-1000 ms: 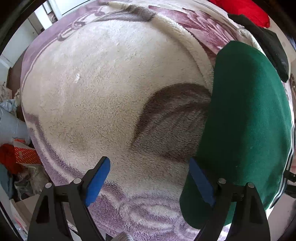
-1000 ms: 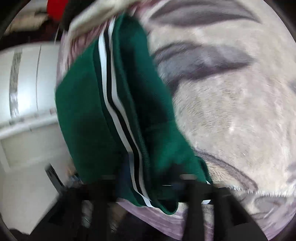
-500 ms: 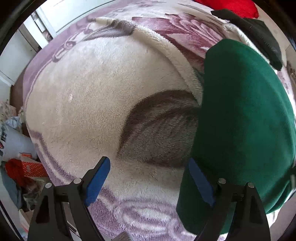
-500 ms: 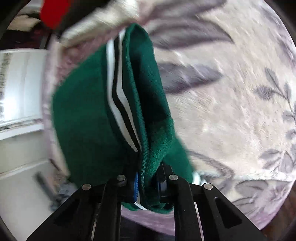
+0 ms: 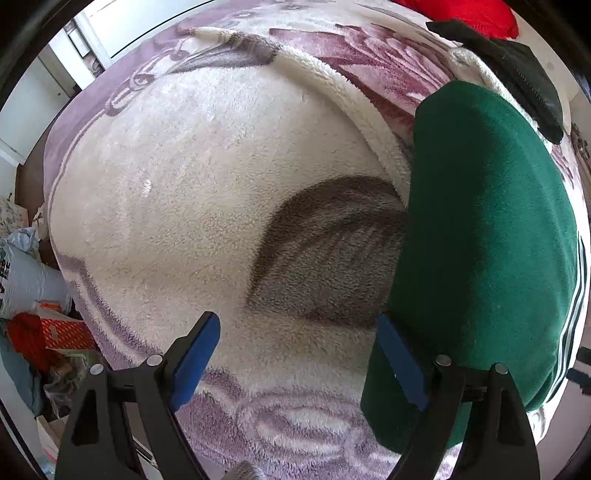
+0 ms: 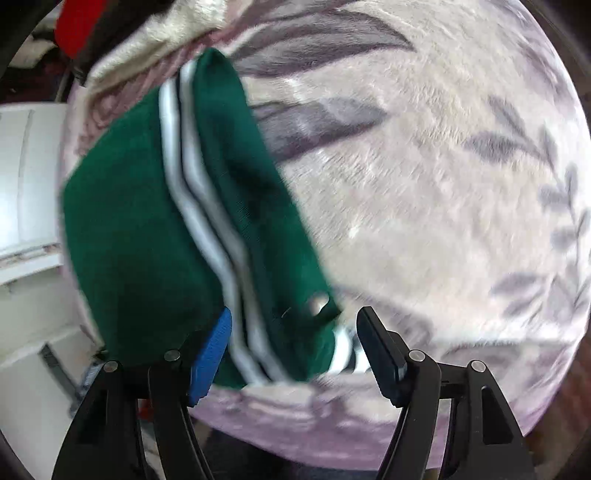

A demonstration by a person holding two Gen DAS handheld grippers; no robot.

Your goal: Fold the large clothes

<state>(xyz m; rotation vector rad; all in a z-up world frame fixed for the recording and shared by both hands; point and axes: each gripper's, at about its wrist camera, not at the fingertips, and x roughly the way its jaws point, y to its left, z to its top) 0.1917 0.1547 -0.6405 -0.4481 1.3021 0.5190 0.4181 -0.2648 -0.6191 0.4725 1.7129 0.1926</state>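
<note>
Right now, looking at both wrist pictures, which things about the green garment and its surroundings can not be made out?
- Folded green garment with white stripes: type unclear; right wrist view is motion-blurred, and its near end is hidden by the open right tongs.
- Its right edge is cut off in the left wrist view, beside the open left tongs.
- Red cloth and black cloth: cropped at the frame top.

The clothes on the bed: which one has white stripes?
The green garment, lying nearest both grippers, has white stripes along its edge. The black garment and the red one behind it show no stripes.
</note>
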